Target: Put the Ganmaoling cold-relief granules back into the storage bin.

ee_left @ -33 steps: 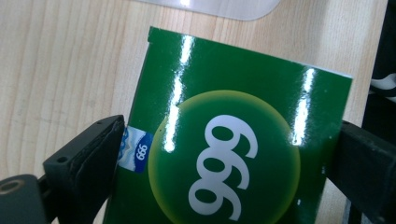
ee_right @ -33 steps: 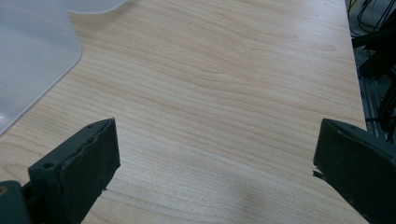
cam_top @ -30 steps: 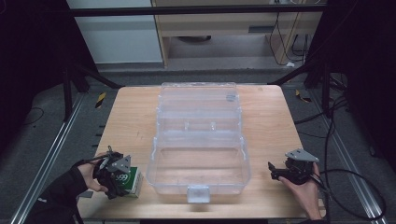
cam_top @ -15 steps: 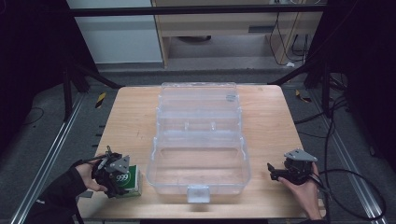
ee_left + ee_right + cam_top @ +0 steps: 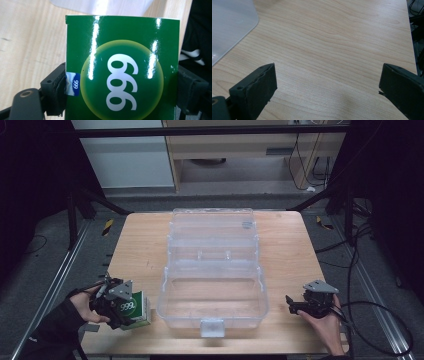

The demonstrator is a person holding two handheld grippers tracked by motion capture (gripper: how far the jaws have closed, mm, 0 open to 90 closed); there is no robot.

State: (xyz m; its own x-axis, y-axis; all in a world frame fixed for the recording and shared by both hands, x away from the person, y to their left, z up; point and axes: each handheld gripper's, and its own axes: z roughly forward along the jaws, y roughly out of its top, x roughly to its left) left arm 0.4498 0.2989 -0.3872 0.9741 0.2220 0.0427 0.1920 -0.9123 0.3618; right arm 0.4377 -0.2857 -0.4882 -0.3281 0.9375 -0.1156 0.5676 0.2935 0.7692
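A glossy green carton (image 5: 137, 309) printed with white digits is held at the table's front left, just left of the clear plastic case (image 5: 162, 306). My left gripper (image 5: 131, 312) has just been closing its jaws with the carton between them, and it is now shut on the carton. In the left gripper view both pads (image 5: 54, 87) press the sides of the carton (image 5: 122, 47), a little above the wood. My right gripper (image 5: 291, 304) rests at the front right, pointing at the case. Its jaws stand open over bare wood in the right gripper view (image 5: 327, 92).
The clear case lies in the middle of the wooden table (image 5: 290, 255) with its lid (image 5: 210, 222) laid open toward the back and a latch at the front. A corner of the case (image 5: 229, 25) lies ahead and to the left of my right gripper. Dark floor and cables surround the table.
The left jaws have closed on the green carton and lifted it slightly off the table. The right gripper has stayed where it was.
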